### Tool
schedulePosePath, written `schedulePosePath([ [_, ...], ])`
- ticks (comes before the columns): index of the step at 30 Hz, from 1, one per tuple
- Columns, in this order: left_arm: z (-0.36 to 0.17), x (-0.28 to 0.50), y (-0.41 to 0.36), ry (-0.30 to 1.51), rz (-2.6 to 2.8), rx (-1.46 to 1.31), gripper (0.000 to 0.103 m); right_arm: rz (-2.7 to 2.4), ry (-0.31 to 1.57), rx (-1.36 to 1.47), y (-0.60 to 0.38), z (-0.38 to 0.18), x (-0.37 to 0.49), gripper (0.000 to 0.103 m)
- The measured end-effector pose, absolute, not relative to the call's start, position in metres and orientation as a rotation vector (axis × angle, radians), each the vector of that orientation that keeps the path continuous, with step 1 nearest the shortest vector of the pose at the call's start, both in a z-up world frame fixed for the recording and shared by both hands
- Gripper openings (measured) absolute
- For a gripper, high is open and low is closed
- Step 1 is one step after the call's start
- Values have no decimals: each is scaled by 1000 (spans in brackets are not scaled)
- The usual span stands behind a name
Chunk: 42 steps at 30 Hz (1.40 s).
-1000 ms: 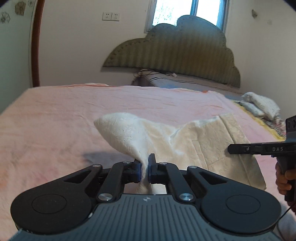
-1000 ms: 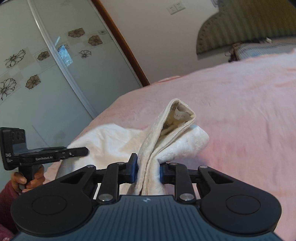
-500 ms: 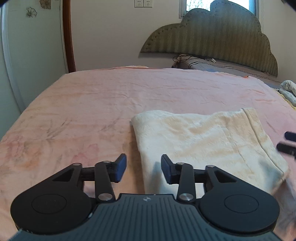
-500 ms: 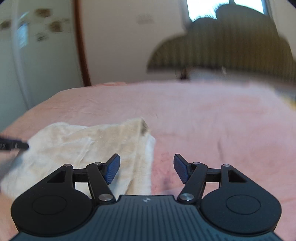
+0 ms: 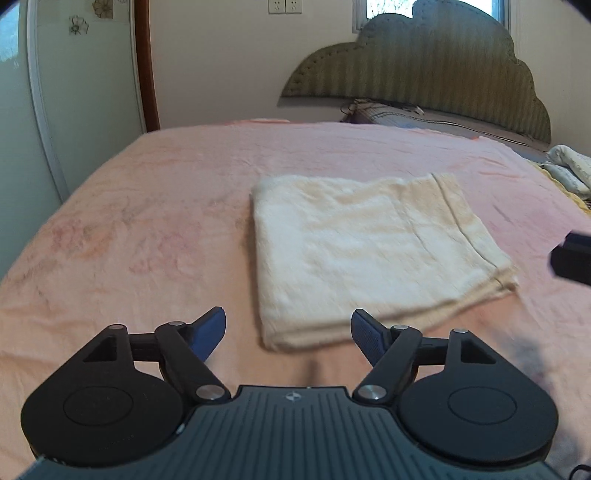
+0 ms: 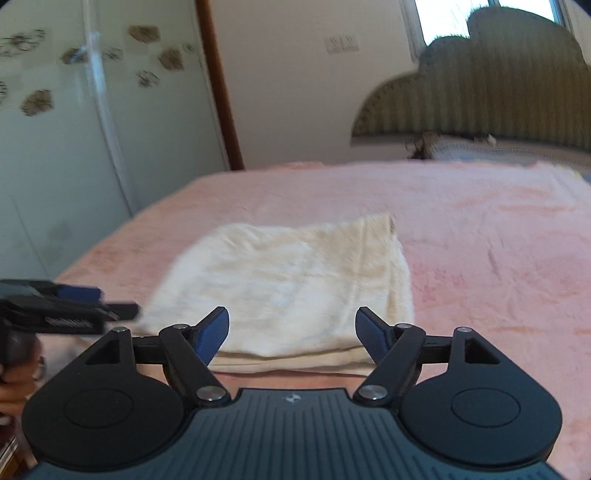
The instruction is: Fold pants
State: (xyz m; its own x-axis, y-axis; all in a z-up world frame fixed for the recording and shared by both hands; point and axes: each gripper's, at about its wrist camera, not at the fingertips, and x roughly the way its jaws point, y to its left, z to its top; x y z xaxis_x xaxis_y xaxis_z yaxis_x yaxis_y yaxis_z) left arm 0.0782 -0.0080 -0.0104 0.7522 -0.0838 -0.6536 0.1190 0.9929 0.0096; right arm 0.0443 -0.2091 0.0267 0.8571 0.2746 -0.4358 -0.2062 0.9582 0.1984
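Cream folded pants [image 5: 365,254] – pink bedspread [image 5: 147,221]

A bedroom in a home.
A bed [image 5: 155,229] under a pink blanket fills both views, with a scalloped, padded headboard [image 5: 424,74] against the far wall, a window [image 6: 454,14] above it, wall sockets [image 5: 284,6] and a flower-patterned sliding door [image 6: 55,129] (perhaps a wardrobe) to the left.
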Motion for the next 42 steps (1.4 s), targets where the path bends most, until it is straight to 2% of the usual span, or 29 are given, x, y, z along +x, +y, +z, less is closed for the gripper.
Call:
schedulePosePath([
  [1, -13, 74, -8, 715, -119, 34, 79, 267, 448, 152, -205, 34, 33, 95],
  [2, -17, 70, -10, 718, -122, 21, 80, 285, 426, 156, -201, 38, 24, 101],
  [3, -21, 69, -11, 722, -116, 17, 79, 300, 413, 152, -197, 40, 18, 103],
  [8, -35, 63, -15, 749, -96, 8, 80, 206, 506, 116, -183, 10, 29, 103],
  [12, -44, 58, -24, 738, -84, 54, 91, 173, 590, 143, -179, -23, 37, 103],
  [17, -57, 57, -33, 769, -95, 87, 93, 110, 690, 147, -176, -50, 46, 103],
  [22, -64, 57, -31, 776, -78, 72, 94, 118, 684, 130, -173, -57, 42, 103],
  [30, -73, 57, -29, 755, -41, 60, 103, 103, 700, 87, -170, -67, 47, 103],
  [42, -80, 52, -30, 707, -23, 59, 103, 90, 698, 50, -164, -72, 47, 103],
])
